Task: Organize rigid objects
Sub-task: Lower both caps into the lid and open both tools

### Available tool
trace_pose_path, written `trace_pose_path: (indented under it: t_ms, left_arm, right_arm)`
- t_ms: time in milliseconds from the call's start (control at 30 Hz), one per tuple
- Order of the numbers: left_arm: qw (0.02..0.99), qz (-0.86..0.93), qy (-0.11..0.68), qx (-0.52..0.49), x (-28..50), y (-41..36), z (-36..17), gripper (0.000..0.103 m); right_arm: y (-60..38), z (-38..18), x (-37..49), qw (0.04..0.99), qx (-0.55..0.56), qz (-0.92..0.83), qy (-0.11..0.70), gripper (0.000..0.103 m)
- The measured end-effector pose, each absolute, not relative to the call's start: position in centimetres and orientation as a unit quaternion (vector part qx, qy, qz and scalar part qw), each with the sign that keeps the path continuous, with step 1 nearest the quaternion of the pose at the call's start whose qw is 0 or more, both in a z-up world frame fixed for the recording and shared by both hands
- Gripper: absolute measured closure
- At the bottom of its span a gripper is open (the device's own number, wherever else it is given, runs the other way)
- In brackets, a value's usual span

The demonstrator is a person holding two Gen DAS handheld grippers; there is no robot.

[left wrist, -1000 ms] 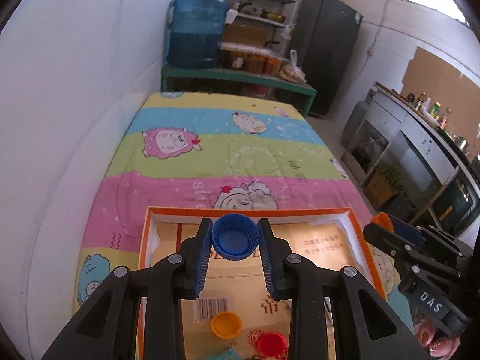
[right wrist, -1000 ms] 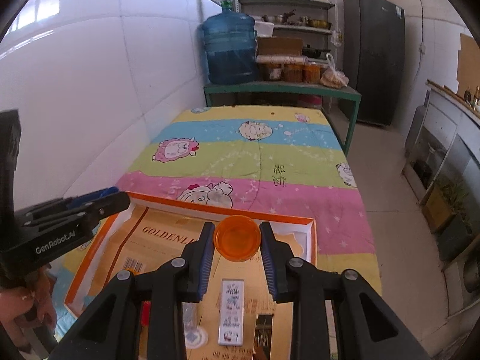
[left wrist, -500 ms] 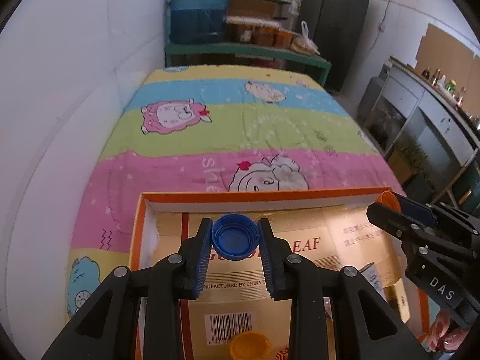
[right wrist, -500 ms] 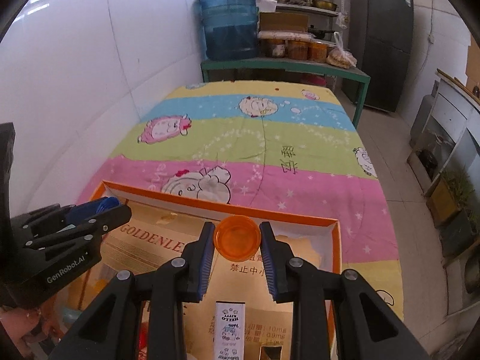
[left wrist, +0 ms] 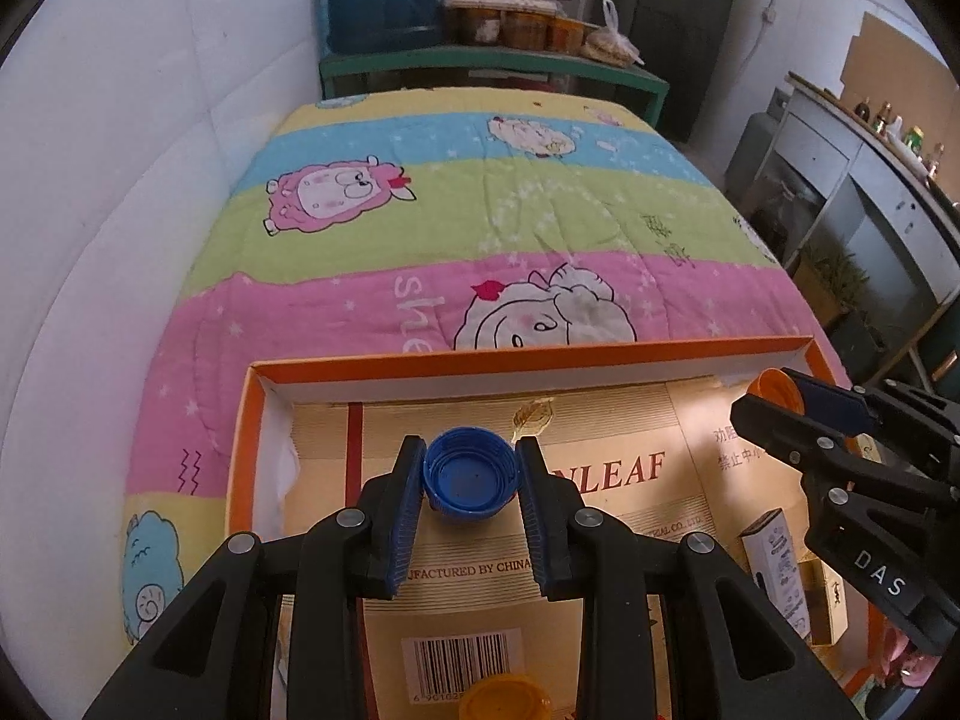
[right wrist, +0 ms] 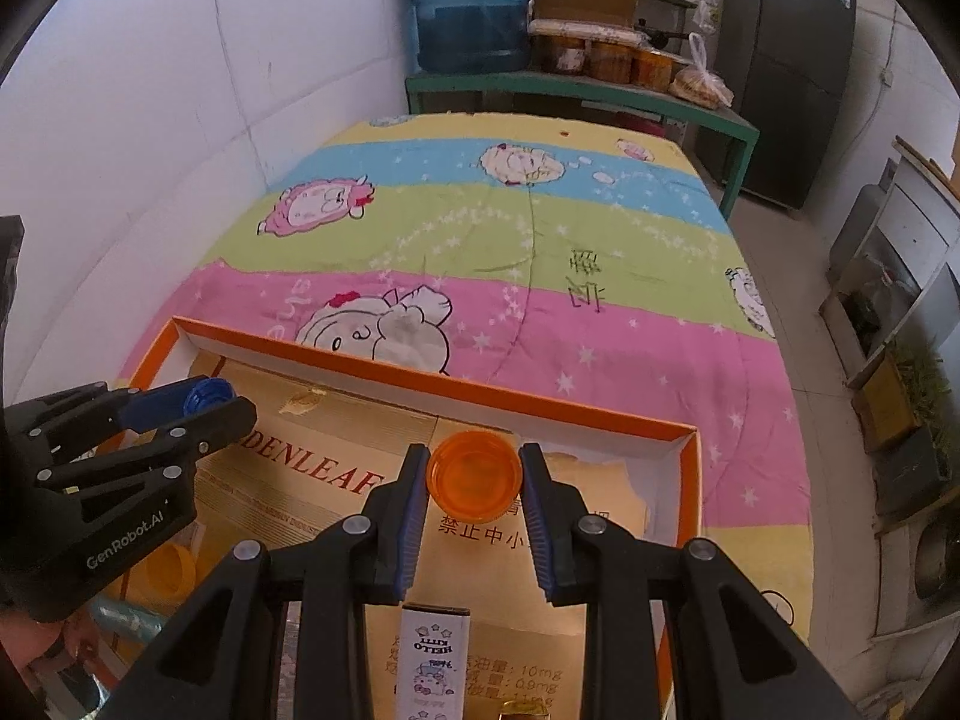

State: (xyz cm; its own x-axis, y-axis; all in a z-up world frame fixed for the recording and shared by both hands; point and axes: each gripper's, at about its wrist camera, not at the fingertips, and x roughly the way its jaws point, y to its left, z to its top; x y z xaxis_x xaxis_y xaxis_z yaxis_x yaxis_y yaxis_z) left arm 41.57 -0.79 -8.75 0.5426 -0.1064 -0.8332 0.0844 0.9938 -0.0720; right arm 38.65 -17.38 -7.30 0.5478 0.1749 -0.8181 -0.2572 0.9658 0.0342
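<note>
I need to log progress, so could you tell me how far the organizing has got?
Midway: nothing looks sorted yet. In hand: left gripper holds a blue cap, right gripper an orange cap, above the orange-rimmed box. Left: a yellow cap and small carton.

round blue plastic bottle cap (left wrist: 468, 476), round translucent orange plastic cap (right wrist: 475, 473), orange-rimmed tan cardboard tray (left wrist: 600, 350), pastel-striped cartoon sheep quilt (left wrist: 480, 204), white Hello Kitty box (right wrist: 433, 654)

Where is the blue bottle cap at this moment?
The blue bottle cap sits clamped in the left claw, above the far-left part of the orange-rimmed box; the right wrist view shows it at the left edge.
</note>
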Motion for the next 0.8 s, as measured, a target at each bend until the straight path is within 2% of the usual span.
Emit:
trace_pose_path:
  t_ms: [467, 800]
  left_arm:
    - [0.868, -0.061, 0.493, -0.001, 41.8, -1.5, -9.7, 0.072]
    - [0.867, -0.070, 0.494, -0.019, 41.9, -0.8, -9.8, 0.071]
  right_arm:
    - [-17.4, -9.7, 39.9, 0.858, -0.050, 0.118, 0.497, 0.073]
    - [-17.4, -9.6, 39.9, 0.860, -0.046, 0.116, 0.496, 0.072]
